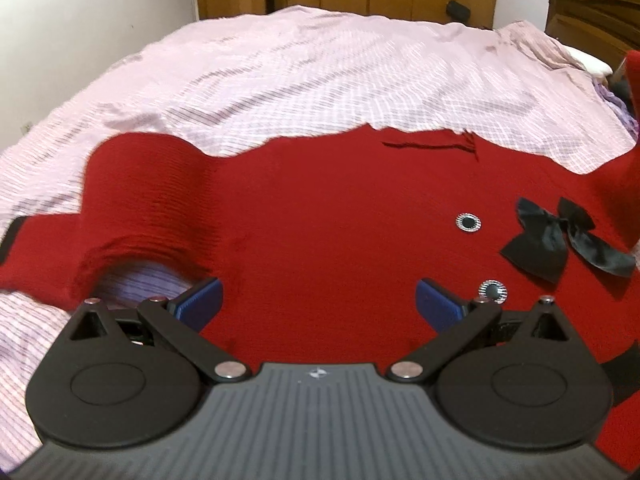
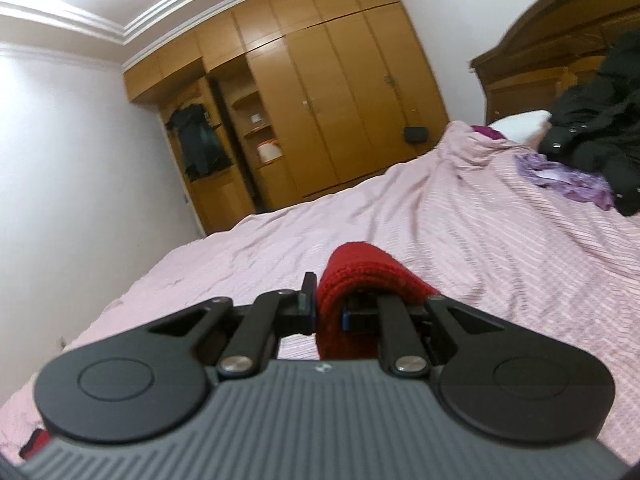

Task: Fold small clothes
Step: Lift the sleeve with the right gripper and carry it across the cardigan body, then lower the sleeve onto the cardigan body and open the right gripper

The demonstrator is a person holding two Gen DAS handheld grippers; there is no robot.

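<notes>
Right wrist: hand-held gripper (image 2: 326, 312) pinches, seemingly, red sweater (image 2: 360, 272).

The red ribbed-knit garment (image 1: 320, 220) looks matt and coarse, its black bow (image 1: 560, 236) satin-glossy. The pink checked cotton bedspread (image 1: 280, 76) is crinkled; the yellow-brown wooden wardrobe (image 2: 320, 100) is smooth.

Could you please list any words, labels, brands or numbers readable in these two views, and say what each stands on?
No readable text in either view.
Left gripper: a small round emblem on its grey body, no letters legible.
Right gripper: the same small emblem, blurred, unreadable.
Red sweater: two shiny buttons and a black bow, no label or print showing.
Bedspread and wardrobe: no writing.
</notes>
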